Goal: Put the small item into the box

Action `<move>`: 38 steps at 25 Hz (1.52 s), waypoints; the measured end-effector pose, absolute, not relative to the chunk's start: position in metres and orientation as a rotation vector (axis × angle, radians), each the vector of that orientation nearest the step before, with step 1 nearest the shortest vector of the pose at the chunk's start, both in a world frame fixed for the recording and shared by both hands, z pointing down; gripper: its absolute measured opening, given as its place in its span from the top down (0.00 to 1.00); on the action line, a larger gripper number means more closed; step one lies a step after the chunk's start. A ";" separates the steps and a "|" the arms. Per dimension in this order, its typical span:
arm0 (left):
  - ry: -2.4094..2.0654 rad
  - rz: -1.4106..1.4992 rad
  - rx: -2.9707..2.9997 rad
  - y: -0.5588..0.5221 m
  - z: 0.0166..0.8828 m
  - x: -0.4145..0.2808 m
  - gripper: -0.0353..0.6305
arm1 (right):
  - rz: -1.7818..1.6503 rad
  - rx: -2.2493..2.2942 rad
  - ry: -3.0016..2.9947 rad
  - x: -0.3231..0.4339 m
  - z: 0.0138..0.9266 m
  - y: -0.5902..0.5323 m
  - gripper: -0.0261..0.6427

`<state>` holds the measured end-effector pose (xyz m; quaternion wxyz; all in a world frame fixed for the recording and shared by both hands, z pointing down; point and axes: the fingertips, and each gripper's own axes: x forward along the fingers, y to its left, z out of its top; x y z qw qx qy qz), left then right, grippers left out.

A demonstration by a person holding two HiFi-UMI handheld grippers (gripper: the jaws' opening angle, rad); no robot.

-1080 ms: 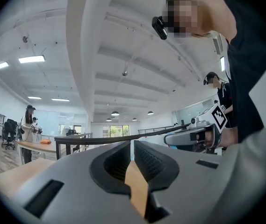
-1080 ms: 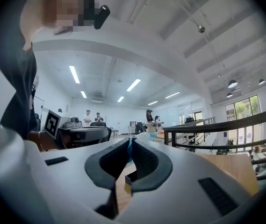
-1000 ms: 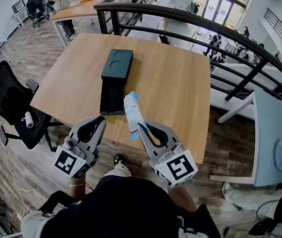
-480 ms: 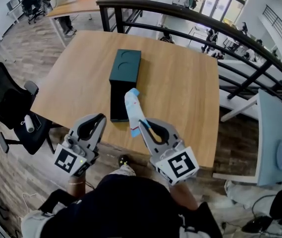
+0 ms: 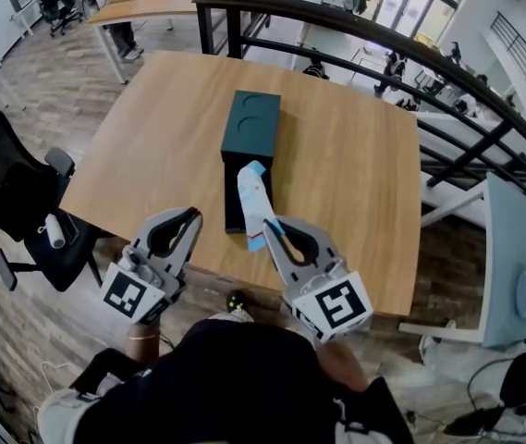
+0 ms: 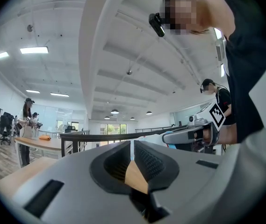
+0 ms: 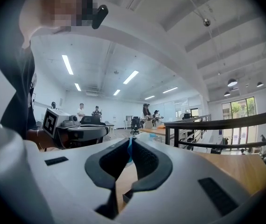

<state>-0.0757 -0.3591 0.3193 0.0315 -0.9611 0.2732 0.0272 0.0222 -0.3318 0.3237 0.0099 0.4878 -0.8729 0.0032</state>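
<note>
Presently the left gripper (image 5: 189, 215) is held by the table's (image 5: 355, 174) near edge, jaws pressed together on nothing, idle. The dark green box (image 5: 251, 128) lies mid-table; its near half looks open, and two round recesses are seen in the far half. The white-and-blue packet (image 5: 253, 197) is pinched at its lower end by the right gripper (image 5: 270, 230), jaws closed on it, over the box's near end. Probably best tipped lengthwise and lowered between the walls before release; height above the box cannot be judged.
</note>
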 end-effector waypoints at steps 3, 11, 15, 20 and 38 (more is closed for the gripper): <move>0.833 0.083 -2.969 -0.369 0.322 -0.085 0.90 | 0.015 1.536 -2.711 0.013 0.327 -0.342 0.92; 0.810 0.091 -2.995 -0.388 0.334 -0.102 0.90 | 0.043 1.566 -2.656 0.001 0.342 -0.363 0.92; 0.802 0.094 -3.008 -0.393 0.340 -0.102 0.90 | 0.067 1.555 -2.625 0.000 0.354 -0.367 0.92; 0.809 0.081 -3.034 -0.411 0.352 -0.087 0.90 | 0.124 1.543 -2.593 0.019 0.373 -0.387 0.92; 0.932 0.044 -3.074 -0.472 0.385 -0.080 0.90 | 0.251 1.449 -2.526 0.030 0.428 -0.453 0.92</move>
